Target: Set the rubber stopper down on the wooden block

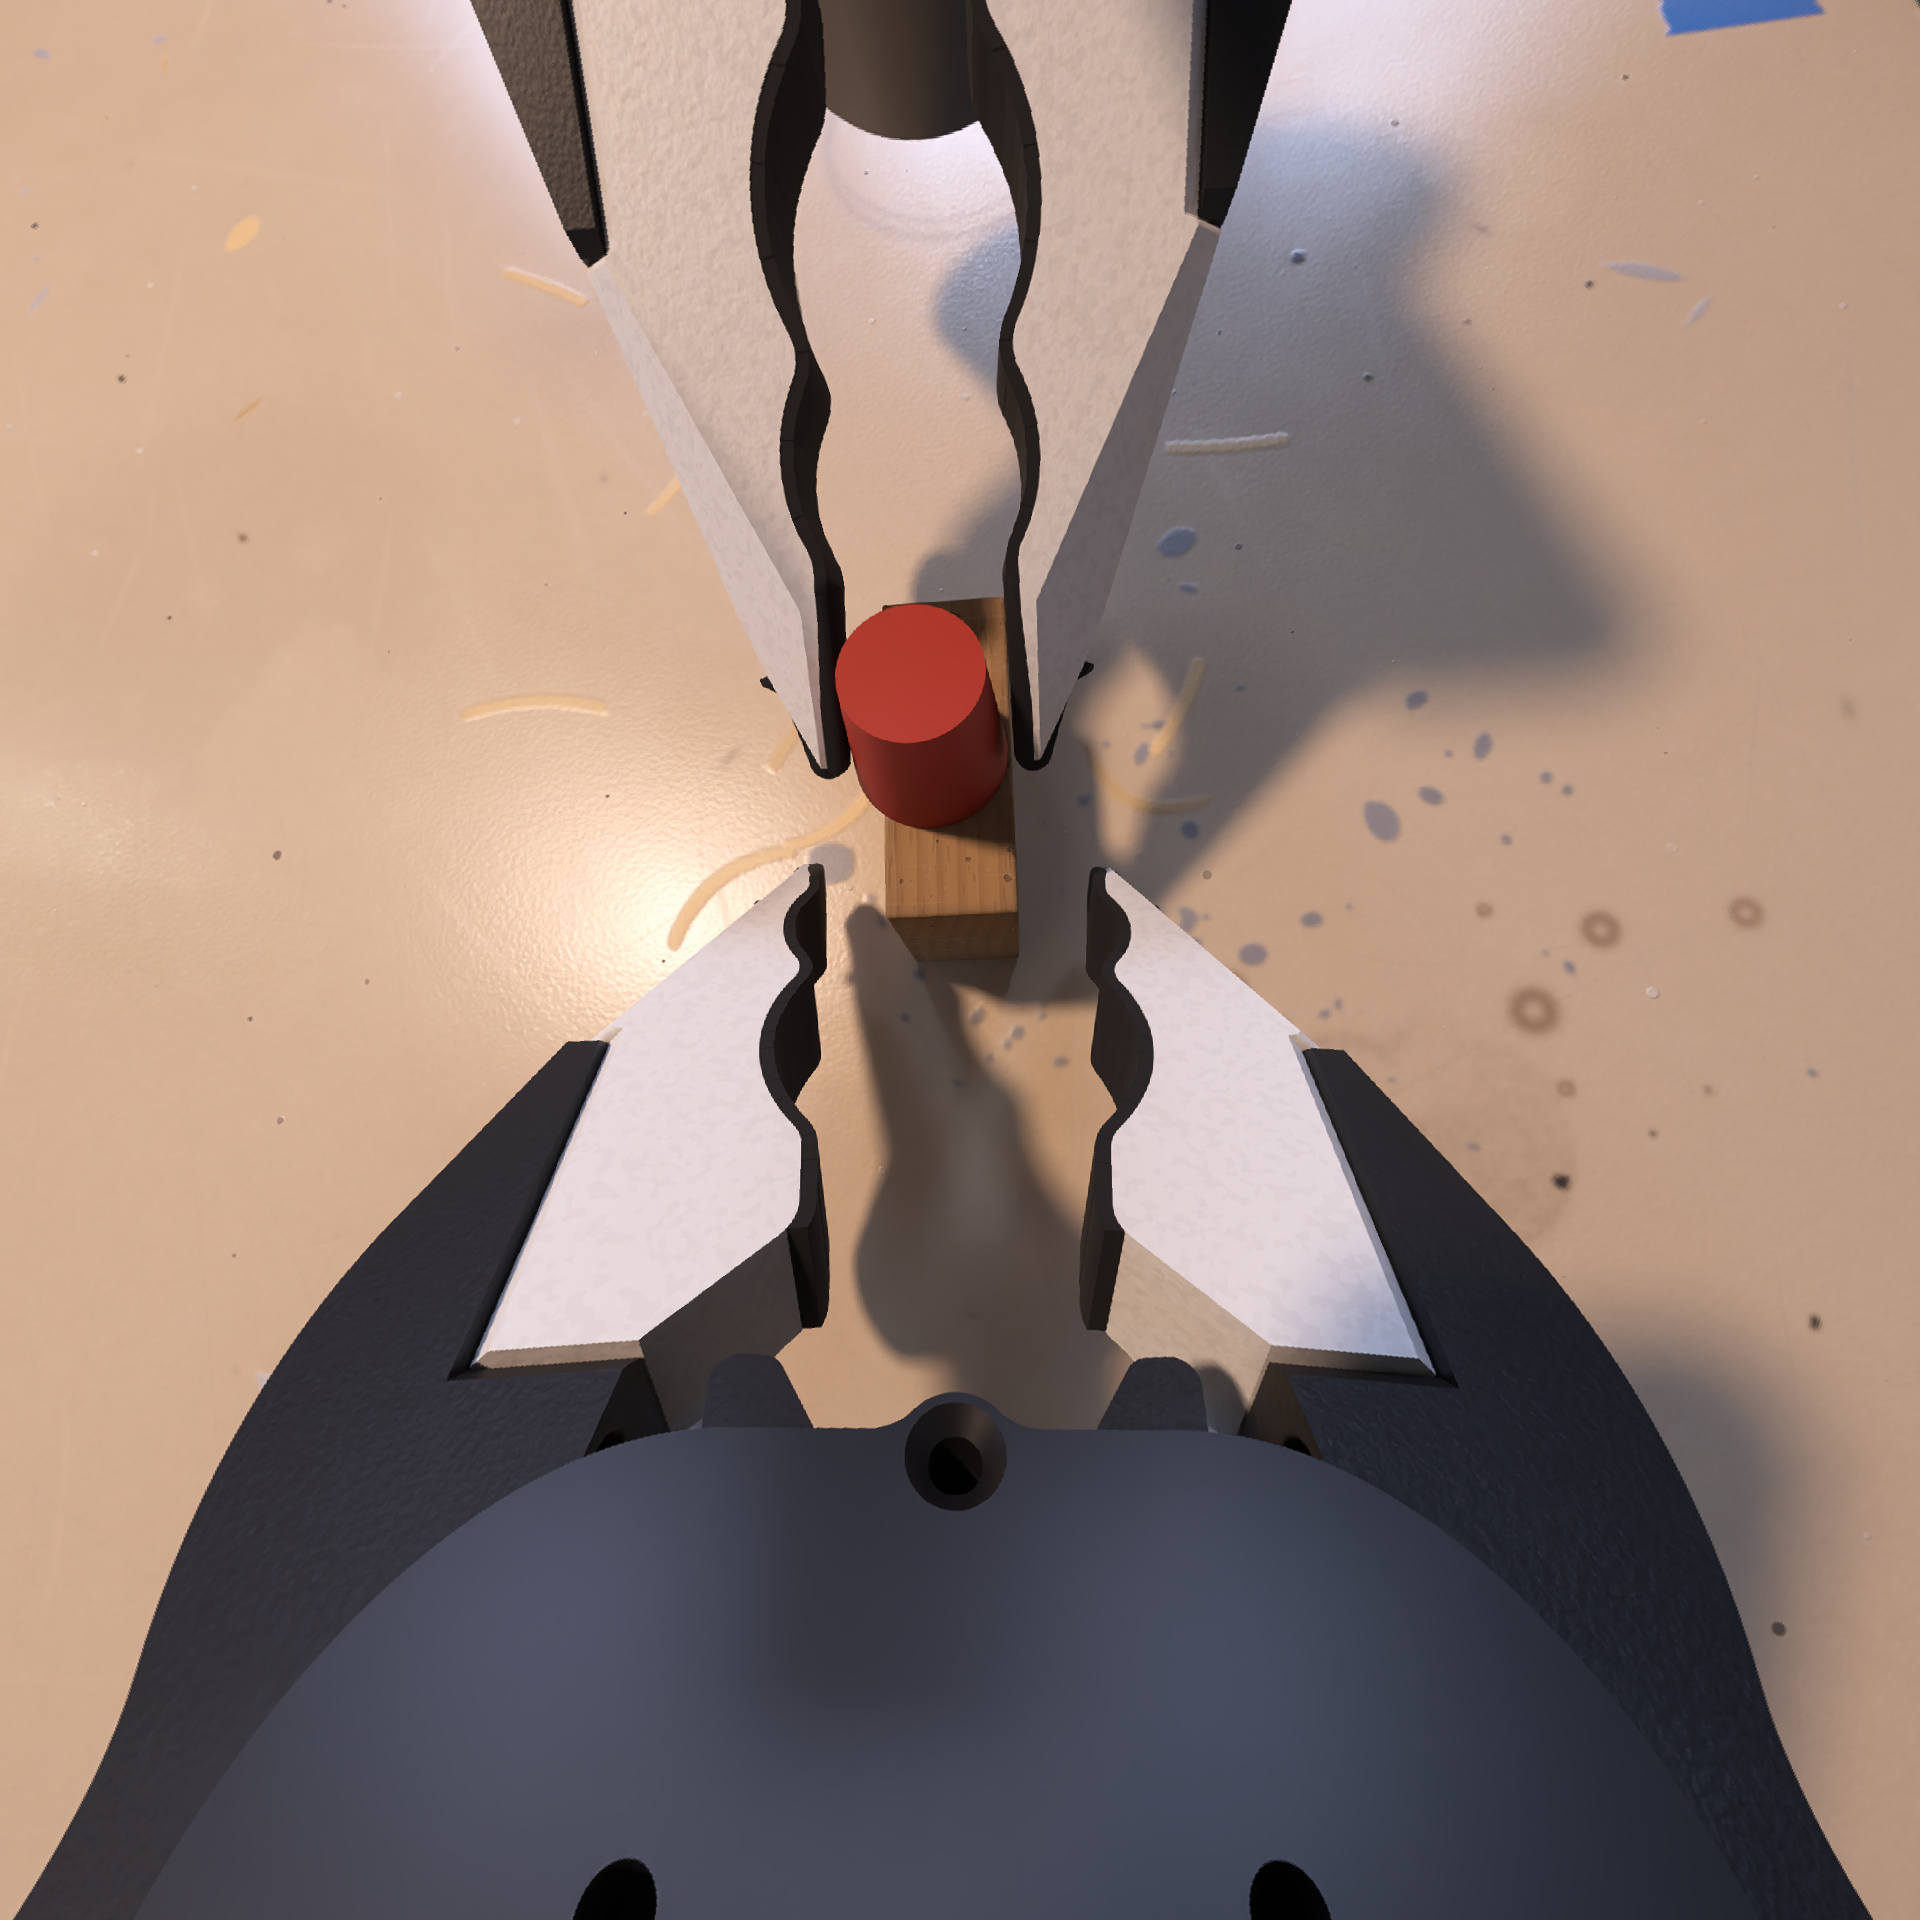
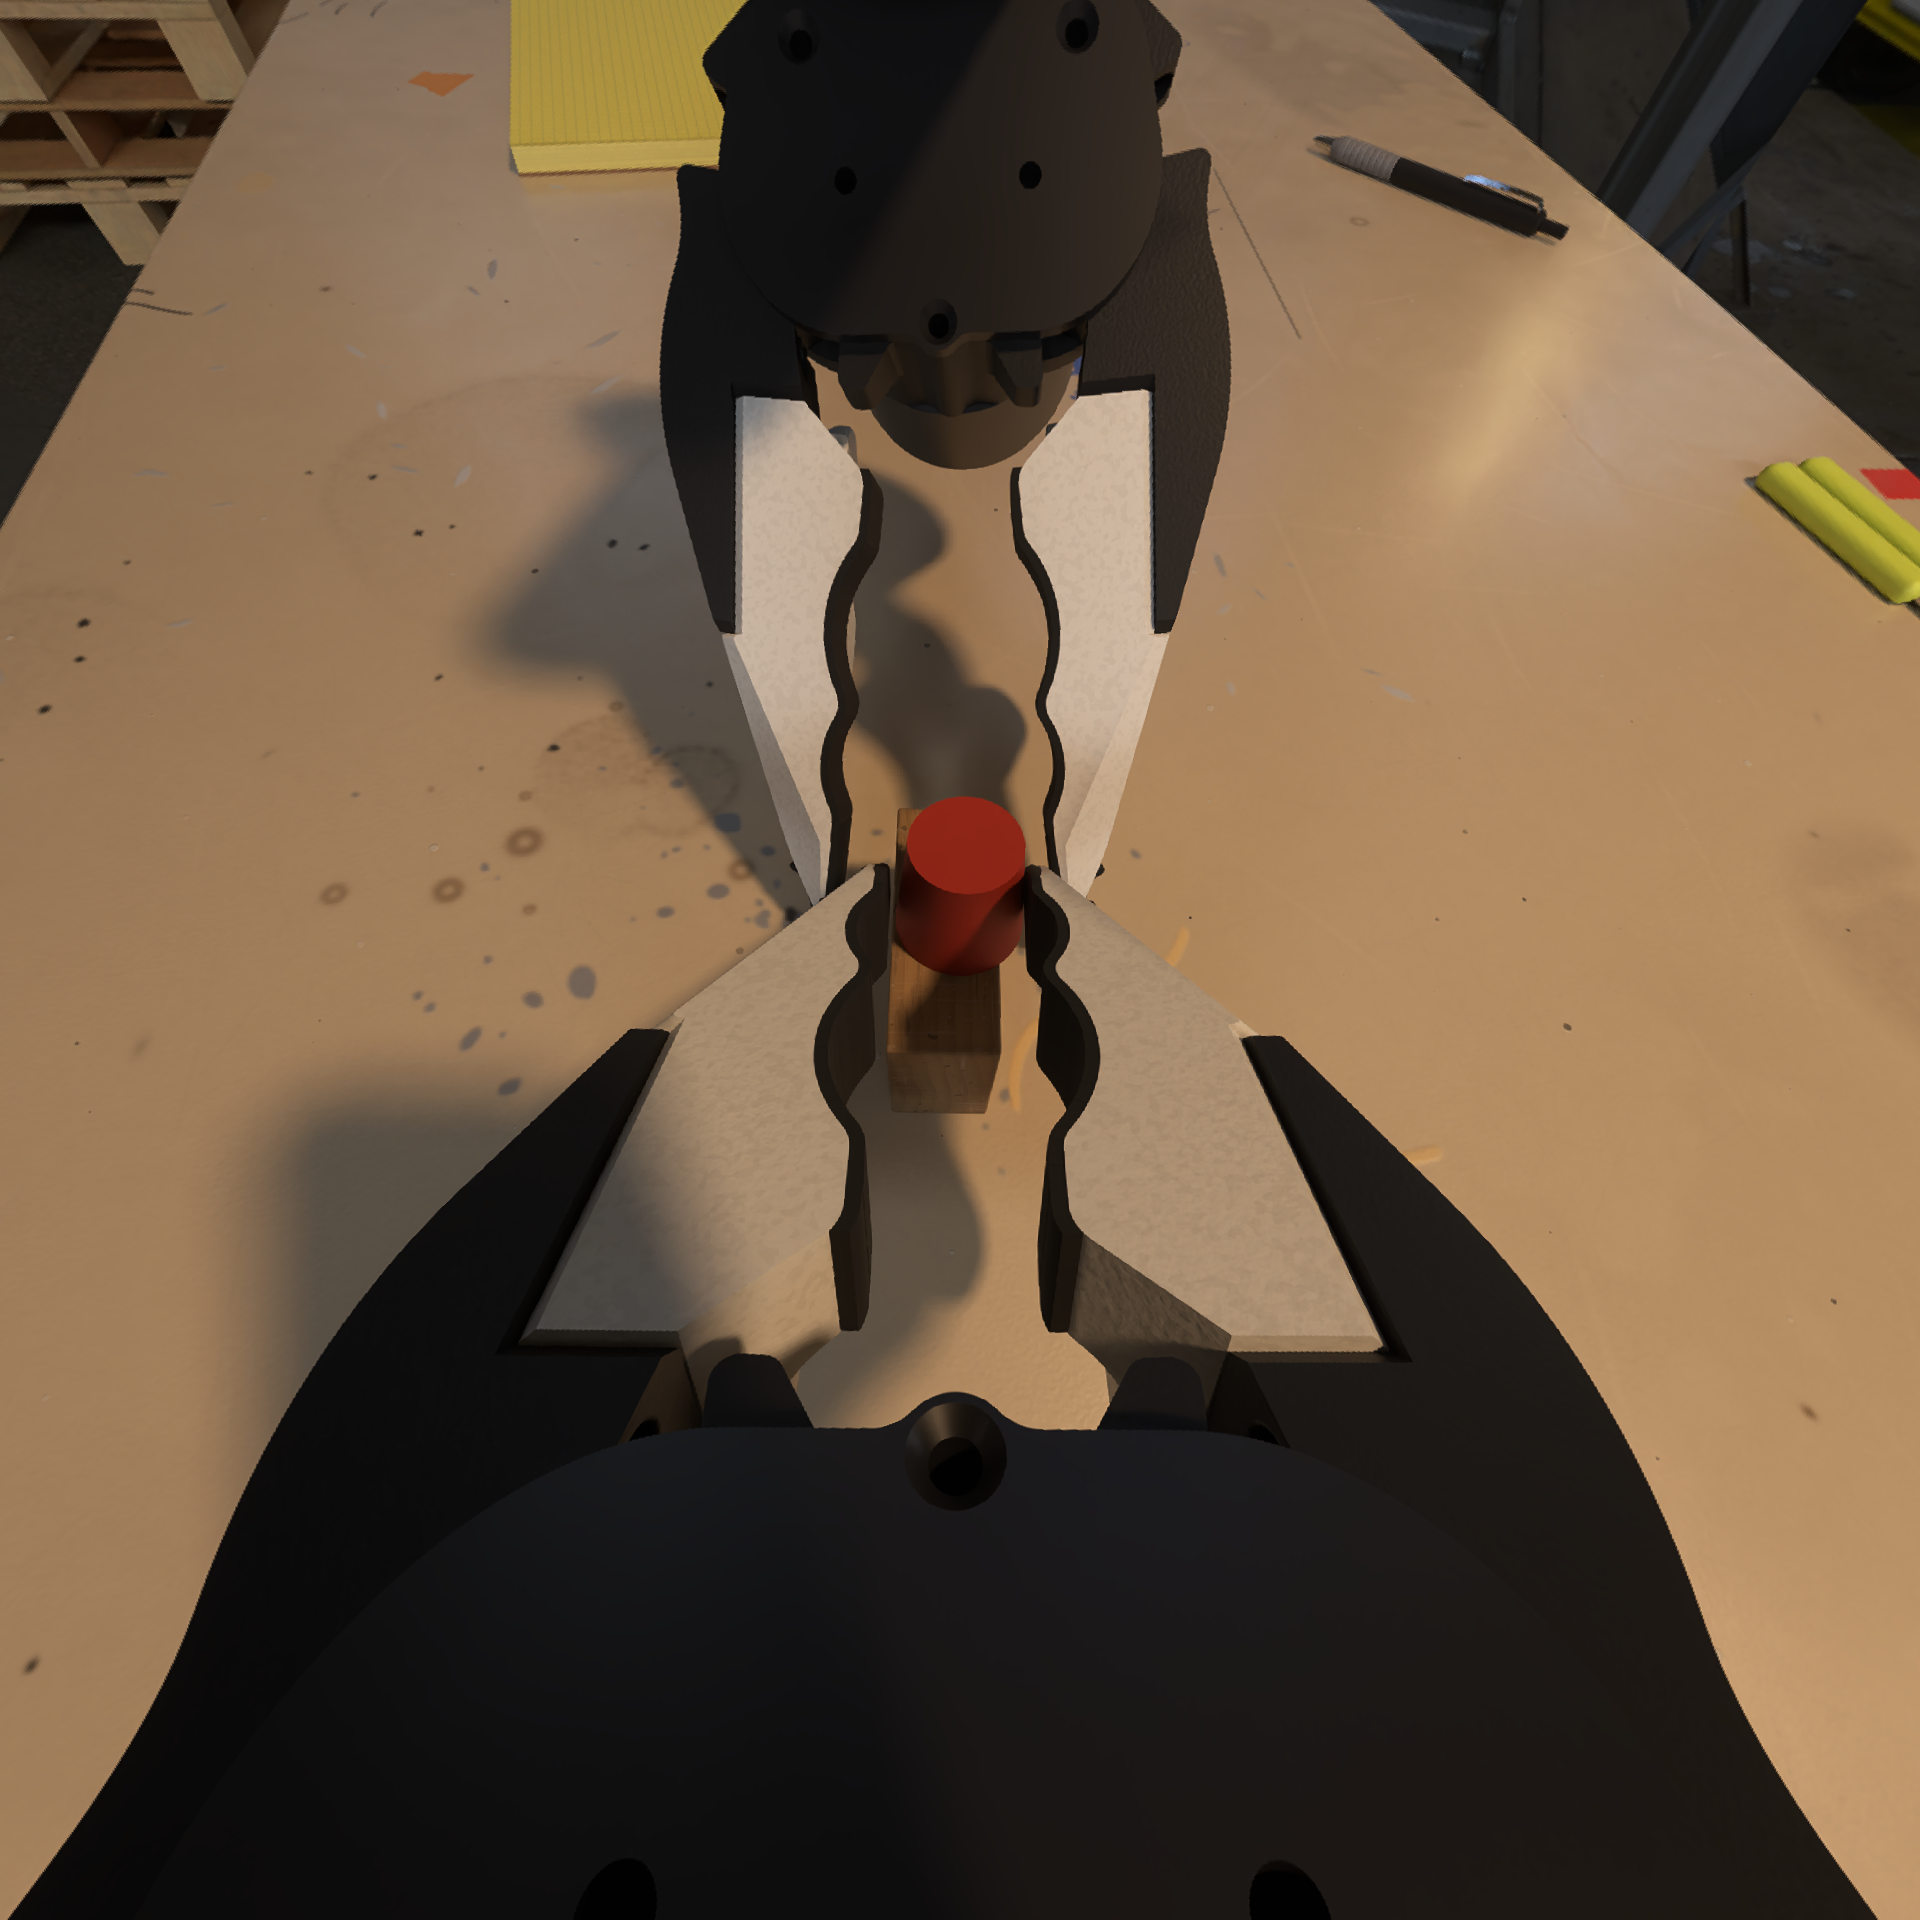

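Flanking the red rubber stopper (image 2: 961,883) at frame centre, the right gripper (image 2: 958,899) has its fingertips at the stopper's sides, though whether the pads press it or just clear it is hard to tell. The stopper stands upright on the wooden block (image 2: 943,1049), which rests on the tan workbench (image 2: 1455,831). Opposite, the left gripper (image 1: 956,883) hangs spread and empty, short of the block; a yellow notepad (image 2: 613,83) lies upper left, a black pen (image 2: 1439,185) upper right.
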